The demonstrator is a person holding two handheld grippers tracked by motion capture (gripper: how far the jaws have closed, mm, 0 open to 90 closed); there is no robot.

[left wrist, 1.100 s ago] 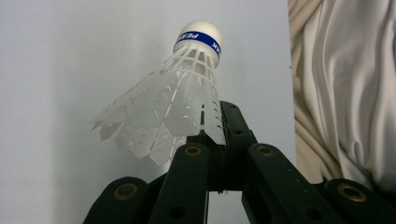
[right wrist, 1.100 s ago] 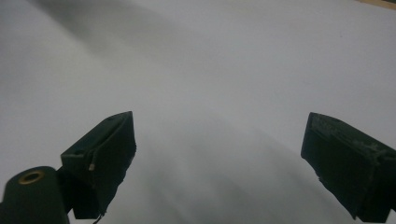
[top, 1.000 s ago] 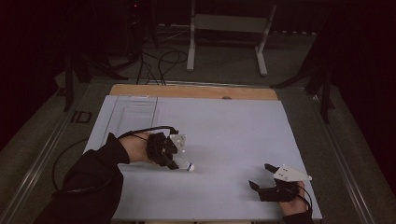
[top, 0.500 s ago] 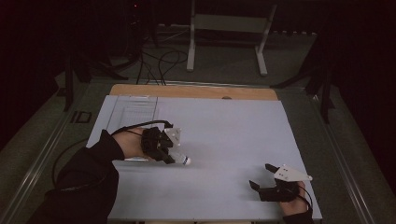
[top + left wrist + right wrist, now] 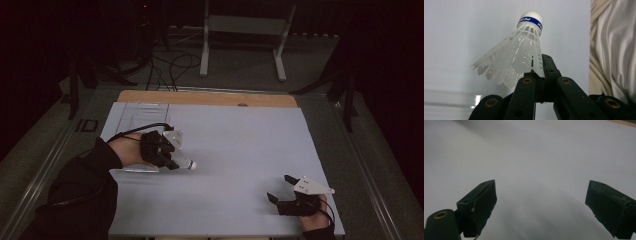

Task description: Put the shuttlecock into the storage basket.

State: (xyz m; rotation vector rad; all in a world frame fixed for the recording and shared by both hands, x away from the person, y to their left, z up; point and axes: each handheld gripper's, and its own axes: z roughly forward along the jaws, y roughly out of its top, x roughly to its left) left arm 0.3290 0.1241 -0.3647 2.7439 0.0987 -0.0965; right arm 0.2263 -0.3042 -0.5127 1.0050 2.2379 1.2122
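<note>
Nearest the viewer, the right tool rests low on the white table close to its near right corner, jaws spread wide and nothing between them; the right gripper view looks past both black fingers onto bare white surface.

Farther in and to the left, the left tool is clenched on a white plastic shuttlecock. The jaws pinch one side of the skirt at its flared rim; the cork tip with its blue band points away from the tool, toward the middle of the table. In the high view the shuttlecock projects just beyond the jaw tips, close over the surface; whether it touches cannot be told.

Just behind the left tool, along the table's left side, lies a clear, shallow tray, faint against the white.

Progress, as judged: the pick-up is done and the shuttlecock is in carriage; setting it down and letting go remain.

Room for moving: ahead and to the right of the left tool the table is open, the right tool well apart. The left edge lies near the sleeve; beyond the far edge, a wooden strip, then floor with cables and a stand.
</note>
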